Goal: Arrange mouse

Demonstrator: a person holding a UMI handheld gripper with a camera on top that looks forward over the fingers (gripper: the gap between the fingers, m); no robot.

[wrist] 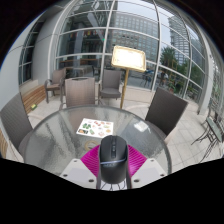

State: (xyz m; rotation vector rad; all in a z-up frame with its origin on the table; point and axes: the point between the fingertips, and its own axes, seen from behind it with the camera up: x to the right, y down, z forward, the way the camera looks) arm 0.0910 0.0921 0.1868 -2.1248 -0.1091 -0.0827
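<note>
A black computer mouse (113, 160) sits between my two fingers, its nose pointing away from me. The magenta pads (92, 160) press on its left and right sides. My gripper (113, 152) is shut on the mouse and holds it over the near part of a round glass table (60, 140). The mouse's rear end is hidden below the fingers.
A white sheet with coloured patches (97, 127) and a plain white sheet (140, 127) lie on the glass just beyond the mouse. Dark chairs (165, 108) ring the table. Glass walls and a tilted board (128, 58) stand behind.
</note>
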